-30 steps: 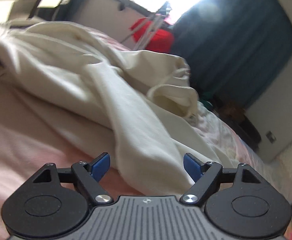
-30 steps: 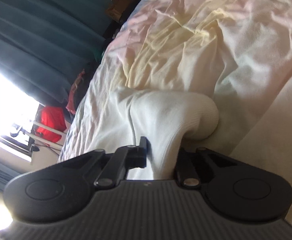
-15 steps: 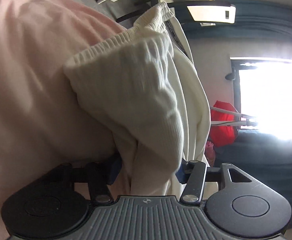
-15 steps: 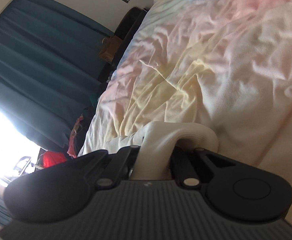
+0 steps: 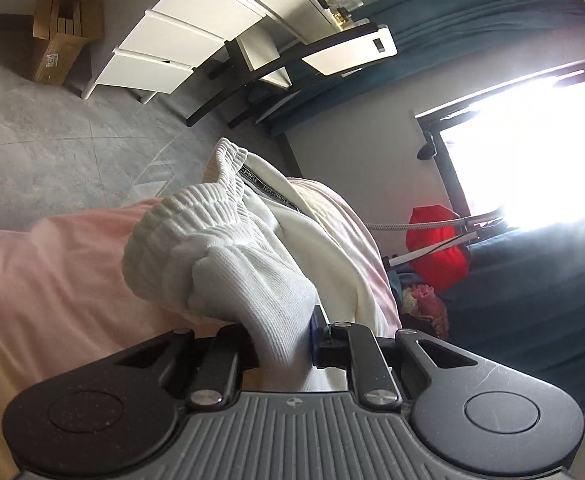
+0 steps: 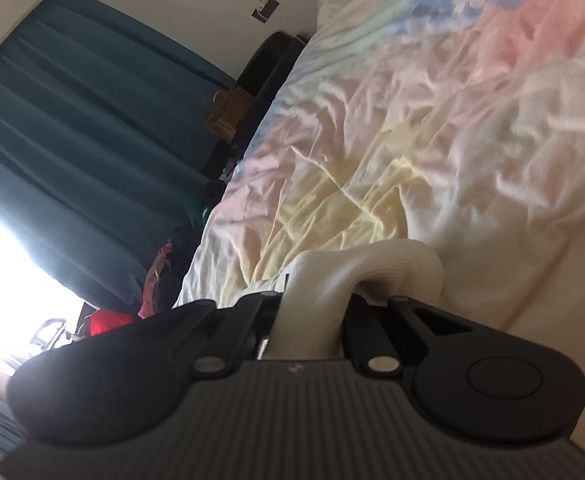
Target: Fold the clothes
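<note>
Garment: a cream sweatshirt [image 5: 228,256], gripped at both ends and raised over the bed [image 5: 52,288]
Left gripper [image 5: 282,338]: jaws narrow, clamped on the ribbed hem, which bunches straight ahead of them
Right gripper [image 6: 306,320]: jaws narrow, clamped on a smooth fold of the same cloth, looping up and over to the right
Key relation: the cloth likely runs lengthwise between the two grippers, neither nearer; I judge they must draw apart to stretch it flat
Writing: neck tape [image 5: 270,192] reads "SIMPLE NOT SIMPLE", partly hidden
Bed sheet [image 6: 432,140]: pastel, crumpled, below the right gripper
</note>
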The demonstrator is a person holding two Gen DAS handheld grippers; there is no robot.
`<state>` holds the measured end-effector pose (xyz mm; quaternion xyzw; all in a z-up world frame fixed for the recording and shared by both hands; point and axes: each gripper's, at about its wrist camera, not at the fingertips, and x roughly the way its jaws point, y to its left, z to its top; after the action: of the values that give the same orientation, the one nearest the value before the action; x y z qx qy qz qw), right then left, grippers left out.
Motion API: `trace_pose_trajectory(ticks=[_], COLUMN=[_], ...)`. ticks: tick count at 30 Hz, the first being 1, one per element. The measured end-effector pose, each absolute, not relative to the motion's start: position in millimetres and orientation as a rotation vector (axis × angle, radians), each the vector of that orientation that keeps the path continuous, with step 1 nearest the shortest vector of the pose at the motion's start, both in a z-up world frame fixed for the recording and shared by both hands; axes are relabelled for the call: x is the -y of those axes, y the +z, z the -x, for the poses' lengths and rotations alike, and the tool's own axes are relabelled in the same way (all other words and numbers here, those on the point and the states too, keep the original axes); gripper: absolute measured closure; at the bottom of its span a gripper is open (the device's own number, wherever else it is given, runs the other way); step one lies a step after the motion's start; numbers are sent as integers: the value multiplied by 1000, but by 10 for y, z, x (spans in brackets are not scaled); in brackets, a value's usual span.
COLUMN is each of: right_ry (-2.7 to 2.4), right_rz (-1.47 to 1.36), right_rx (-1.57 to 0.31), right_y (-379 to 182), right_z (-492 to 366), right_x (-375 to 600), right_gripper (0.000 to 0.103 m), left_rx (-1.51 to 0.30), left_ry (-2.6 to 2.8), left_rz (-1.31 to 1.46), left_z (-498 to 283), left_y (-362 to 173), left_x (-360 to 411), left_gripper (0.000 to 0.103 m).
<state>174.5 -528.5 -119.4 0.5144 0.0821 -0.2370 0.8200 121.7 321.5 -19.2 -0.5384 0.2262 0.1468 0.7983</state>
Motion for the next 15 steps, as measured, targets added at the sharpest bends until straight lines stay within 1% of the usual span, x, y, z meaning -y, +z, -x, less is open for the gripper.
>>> trace_pose_trajectory(ticks=[2, 5, 7, 10, 11, 13, 15], right_ry=[-553, -653, -672, -691, -692, -710, -736], right_rz=[-1088, -974, -960, -1008, -1024, -1011, -973], right_rx=[-150, -186, -256, -346, -351, -357, -361], right_y=[-1085, -1034, -1165, -1402, -1452, -1439, -1368], right_z=[-1571, -1382, -1356, -1330, -1318, -1310, -1311], right_x=[5328, 5366, 5427, 5529, 5547, 5538, 5505], right_gripper=[98, 98, 98, 97, 96, 89, 84], left_rx=[-539, -646, -694, -711, -713, -728, -748], left_ry=[309, 339, 358, 373, 379, 395, 400], left_rz=[1123, 1056, 1015, 936, 900, 846, 761], left_z=[-1011, -854, -815, -806, -811, -828, -830], left_y=[-215, -397, -539, -631, -612, -550, -455], left_x=[-3210, -3180, -3188, -3113, -3071, -3002, -2910], left_gripper=[88, 87, 87, 81, 75, 67, 51])
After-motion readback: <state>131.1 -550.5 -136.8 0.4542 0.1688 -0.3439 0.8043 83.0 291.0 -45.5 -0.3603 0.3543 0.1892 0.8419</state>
